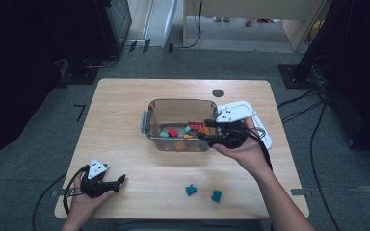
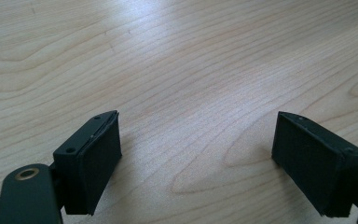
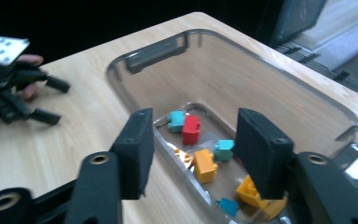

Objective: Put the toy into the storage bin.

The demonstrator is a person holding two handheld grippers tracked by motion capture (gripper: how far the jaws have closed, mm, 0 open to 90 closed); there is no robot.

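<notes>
A clear plastic bin (image 1: pixel 178 103) stands at the middle of the wooden table and holds several small blocks in red, orange and teal. My right gripper (image 1: pixel 203 129) hovers at the bin's right rim. Its jaws are open over the blocks with nothing between them. In the right gripper view, the gripper (image 3: pixel 199 151) looks down on a red block (image 3: pixel 191 129), an orange block (image 3: pixel 205 165) and a teal block (image 3: pixel 223 149) inside the bin (image 3: pixel 158 51). My left gripper (image 1: pixel 120 183) rests at the front left of the table, open and empty (image 2: pixel 198 154).
Two teal blocks (image 1: pixel 191 189) (image 1: pixel 216 196) lie loose near the table's front edge. A white lid-like piece (image 1: pixel 267 139) lies right of the bin, partly under my right hand. A black disc (image 1: pixel 217 93) sits behind the bin. Bare wood surrounds the left gripper (image 3: pixel 53 100).
</notes>
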